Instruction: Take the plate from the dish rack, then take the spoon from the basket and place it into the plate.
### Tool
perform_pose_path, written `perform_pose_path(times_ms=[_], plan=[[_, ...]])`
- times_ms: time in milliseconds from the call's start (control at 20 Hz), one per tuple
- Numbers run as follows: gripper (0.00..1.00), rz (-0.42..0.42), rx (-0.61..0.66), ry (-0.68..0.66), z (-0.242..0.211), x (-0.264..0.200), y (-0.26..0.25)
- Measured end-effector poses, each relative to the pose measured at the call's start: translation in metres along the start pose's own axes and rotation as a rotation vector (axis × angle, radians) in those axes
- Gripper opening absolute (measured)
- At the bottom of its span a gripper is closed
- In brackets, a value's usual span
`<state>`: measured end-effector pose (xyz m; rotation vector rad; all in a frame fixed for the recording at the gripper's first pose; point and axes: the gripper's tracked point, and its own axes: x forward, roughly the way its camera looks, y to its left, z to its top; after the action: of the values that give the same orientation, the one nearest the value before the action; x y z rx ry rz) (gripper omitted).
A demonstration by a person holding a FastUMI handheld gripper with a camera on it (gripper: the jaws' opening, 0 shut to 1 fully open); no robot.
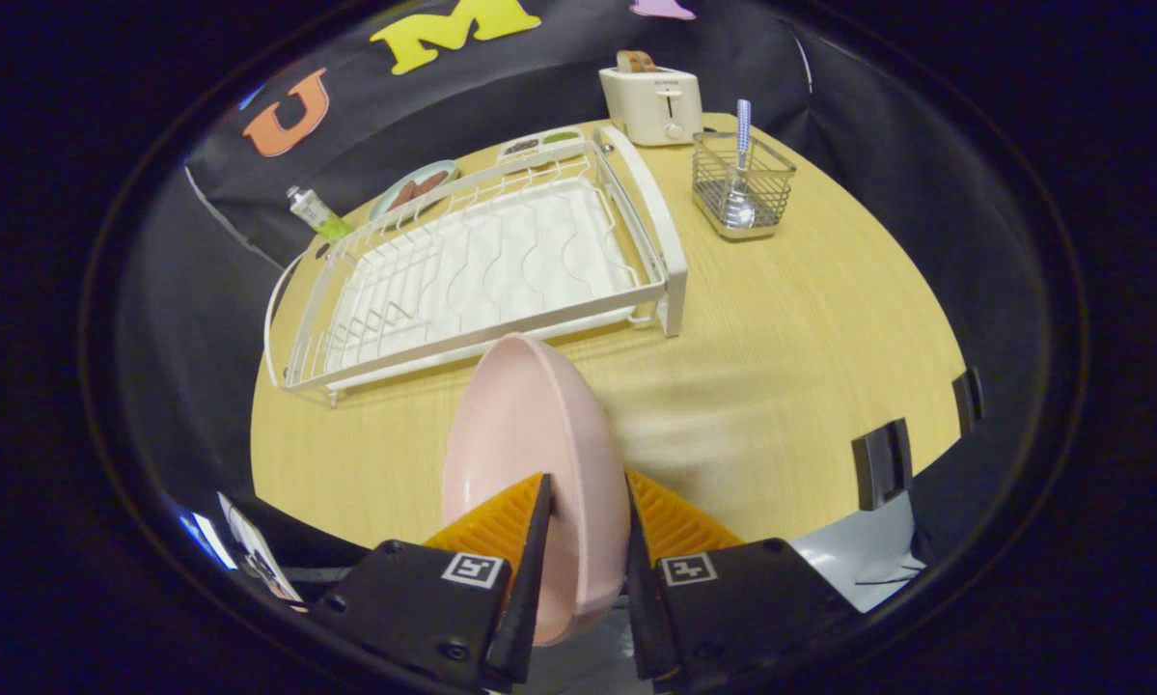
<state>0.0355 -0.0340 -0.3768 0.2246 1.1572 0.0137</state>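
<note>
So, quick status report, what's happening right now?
Gripper shut on pink plate, out of rack. Spoon in basket. Table ahead.

The plate [530, 434], clamped between the gripper [588, 502] fingers, looks smooth, matt plastic. The dish rack [482, 261] shows coated wire, the basket [742, 183] shiny metal mesh. The table [781, 328] is pale wood grain.
</note>
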Motion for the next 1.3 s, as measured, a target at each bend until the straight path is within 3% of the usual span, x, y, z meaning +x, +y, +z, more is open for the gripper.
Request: perform_pose_path(times_ms=[200,600,800,950,1100,1300], plan=[[0.54,0.030,0.002,0.040,0.000,0.017,-0.008],[0.77,-0.062,-0.133,-0.024,0.026,0.010,-0.050],[0.79,-0.089,-0.224,-0.141,0.060,-0.018,-0.070],[0.80,-0.175,-0.292,-0.263,0.103,-0.041,-0.097],[1.00,-0.178,-0.312,-0.329,0.137,-0.059,-0.112],[1.00,-0.158,-0.257,-0.354,0.180,-0.061,-0.134]])
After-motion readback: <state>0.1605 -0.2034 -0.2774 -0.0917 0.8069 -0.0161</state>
